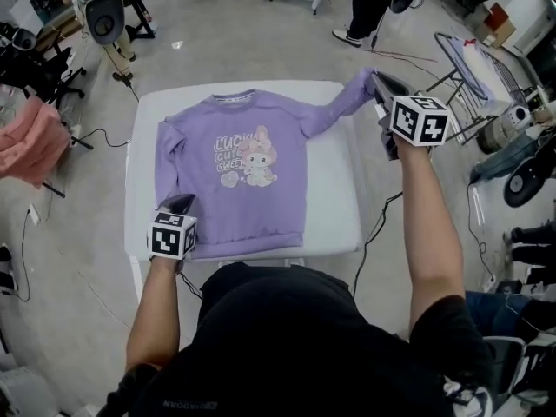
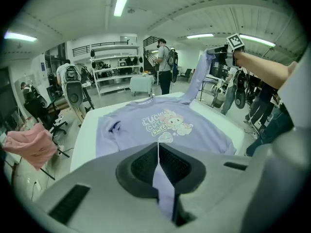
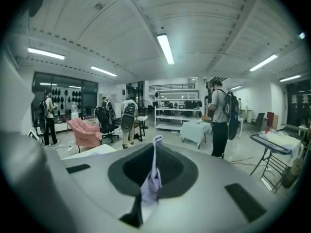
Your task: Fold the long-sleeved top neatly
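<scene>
A purple long-sleeved top [image 1: 252,172] with a cartoon print lies front up on the white table [image 1: 334,224]. My left gripper [image 1: 180,203] is at the top's near left hem corner, shut on a fold of the purple fabric [image 2: 163,183], which runs up between the jaws. My right gripper [image 1: 380,81] is raised off the table's far right corner, shut on the cuff [image 3: 151,181] of the right sleeve [image 1: 334,107]. That sleeve stretches up from the shoulder to the gripper. The left sleeve is folded along the body at the left edge.
A pink garment [image 1: 35,137] hangs over a chair to the left. A metal rack [image 1: 473,68] and gear stand at the right. A person [image 1: 369,3] stands beyond the table's far side. A cable [image 1: 373,233] trails off the table's right edge.
</scene>
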`<action>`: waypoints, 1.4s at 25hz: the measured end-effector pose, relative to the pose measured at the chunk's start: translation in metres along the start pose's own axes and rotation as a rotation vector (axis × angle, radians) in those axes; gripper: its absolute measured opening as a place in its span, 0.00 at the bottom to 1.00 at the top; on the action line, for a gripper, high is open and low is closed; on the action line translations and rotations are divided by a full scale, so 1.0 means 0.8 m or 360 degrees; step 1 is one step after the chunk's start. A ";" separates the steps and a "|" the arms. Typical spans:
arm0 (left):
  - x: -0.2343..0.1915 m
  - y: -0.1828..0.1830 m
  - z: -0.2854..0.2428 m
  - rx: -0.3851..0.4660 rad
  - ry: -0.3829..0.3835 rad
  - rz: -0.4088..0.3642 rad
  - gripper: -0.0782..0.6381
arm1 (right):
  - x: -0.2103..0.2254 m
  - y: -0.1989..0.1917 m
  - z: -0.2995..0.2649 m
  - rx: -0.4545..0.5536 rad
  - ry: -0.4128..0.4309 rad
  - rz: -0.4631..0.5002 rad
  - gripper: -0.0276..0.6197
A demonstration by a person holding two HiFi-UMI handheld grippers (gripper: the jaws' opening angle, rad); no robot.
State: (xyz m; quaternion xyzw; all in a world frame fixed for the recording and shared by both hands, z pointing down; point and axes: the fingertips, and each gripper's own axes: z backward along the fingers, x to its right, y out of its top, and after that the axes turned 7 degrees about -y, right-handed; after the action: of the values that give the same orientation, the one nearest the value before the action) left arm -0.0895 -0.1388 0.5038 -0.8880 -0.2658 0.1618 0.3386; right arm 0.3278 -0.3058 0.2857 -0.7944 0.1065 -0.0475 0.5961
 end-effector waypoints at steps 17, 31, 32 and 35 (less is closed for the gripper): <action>-0.122 -0.090 0.078 0.0035 0.0103 0.0202 0.13 | -0.357 -0.013 -0.146 -0.0218 0.0407 0.0483 0.07; -0.163 -0.158 0.106 -0.0054 0.0171 0.0342 0.13 | -0.522 -0.199 -0.258 -0.0641 0.0473 0.0525 0.07; -0.164 -0.163 0.108 -0.0066 0.0172 0.0352 0.13 | -0.529 -0.205 -0.262 -0.0656 0.0484 0.0516 0.07; -0.167 -0.174 0.110 -0.0083 0.0168 0.0383 0.13 | -0.543 -0.220 -0.274 -0.0712 0.0500 0.0487 0.07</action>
State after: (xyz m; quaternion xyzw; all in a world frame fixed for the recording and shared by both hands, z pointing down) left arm -0.2892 -0.0832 0.5507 -0.9292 -0.1434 0.1474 0.3071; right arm -0.1189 -0.3662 0.5392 -0.8635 0.3235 -0.0548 0.3830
